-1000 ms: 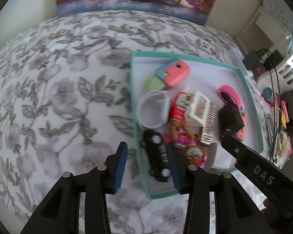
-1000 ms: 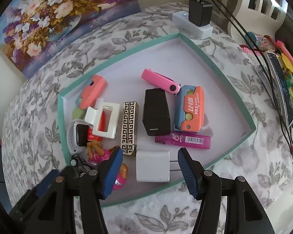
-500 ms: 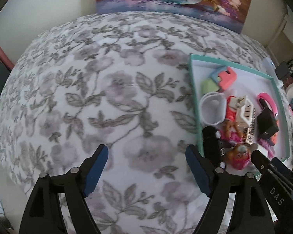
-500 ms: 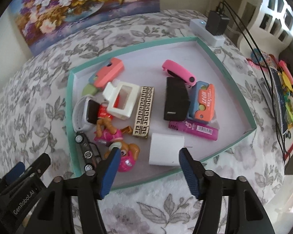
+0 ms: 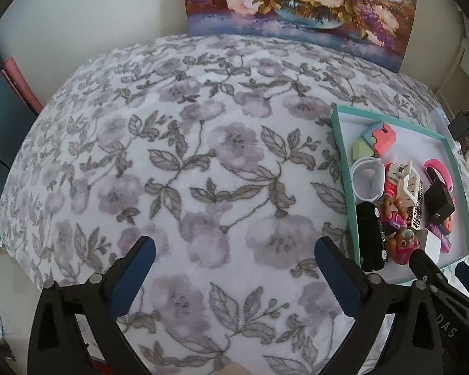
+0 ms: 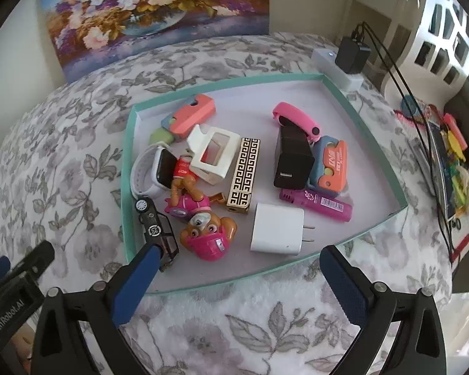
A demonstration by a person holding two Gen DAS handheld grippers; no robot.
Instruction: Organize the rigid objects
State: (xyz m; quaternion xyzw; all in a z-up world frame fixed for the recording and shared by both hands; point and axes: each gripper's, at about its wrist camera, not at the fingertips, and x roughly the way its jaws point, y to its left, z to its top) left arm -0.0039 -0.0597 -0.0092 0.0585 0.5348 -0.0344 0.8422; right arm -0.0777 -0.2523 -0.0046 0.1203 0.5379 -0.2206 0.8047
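A teal-rimmed tray (image 6: 128, 168) on the flowered cover holds several small items. Among them are a white charger (image 6: 276, 229), a black toy car (image 6: 154, 228), a pink pup figure (image 6: 208, 234), a black charger (image 6: 292, 162), a gold-patterned lighter (image 6: 244, 175) and a white watch (image 6: 150, 172). My right gripper (image 6: 240, 251) hangs over the tray's near edge, jaws opening, nothing between them. My left gripper (image 5: 234, 247) is over bare cover left of the tray (image 5: 339, 156), jaws opening and empty. The toy car (image 5: 370, 234) lies just right of its right finger.
A flower painting (image 6: 159, 9) leans on the wall behind. A white power strip with a black plug (image 6: 350, 53) sits past the tray's far corner, with cables and colourful clutter (image 6: 453, 147) to the right. Flowered cover (image 5: 172, 156) spreads wide to the tray's left.
Both grippers have opened wide. The left one let go of the black toy car in the tray and swung left over the cover. The right one drew back from the white charger.
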